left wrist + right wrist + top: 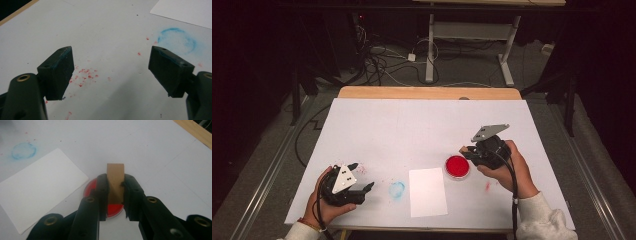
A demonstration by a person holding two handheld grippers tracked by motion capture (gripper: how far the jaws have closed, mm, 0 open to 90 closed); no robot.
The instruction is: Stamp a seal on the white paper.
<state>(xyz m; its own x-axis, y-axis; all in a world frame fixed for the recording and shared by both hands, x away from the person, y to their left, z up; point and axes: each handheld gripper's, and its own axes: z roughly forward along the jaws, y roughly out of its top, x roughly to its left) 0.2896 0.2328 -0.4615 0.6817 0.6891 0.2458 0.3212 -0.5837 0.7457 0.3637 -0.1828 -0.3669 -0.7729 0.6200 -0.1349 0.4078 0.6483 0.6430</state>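
My right gripper [467, 154] [115, 185] is shut on a small upright wooden block [115, 176], held just above a round red ink pad [457, 166] [114, 209] at the table's right centre. The block's lower end is hidden between the jaws. A blank white card [427, 192] [40, 187] lies flat left of the pad. My left gripper [363, 175] [111, 67] rests low at the front left, open, its jaws wide apart with nothing between them. Blue smears mark its pads [61, 58].
A faint blue ring stain [397, 189] [178, 40] [23, 150] lies between the left gripper and the card. Red specks [85, 75] dot the white table cover [422, 125]. The wooden table edge [427, 92] runs along the back; cables and desk legs lie beyond.
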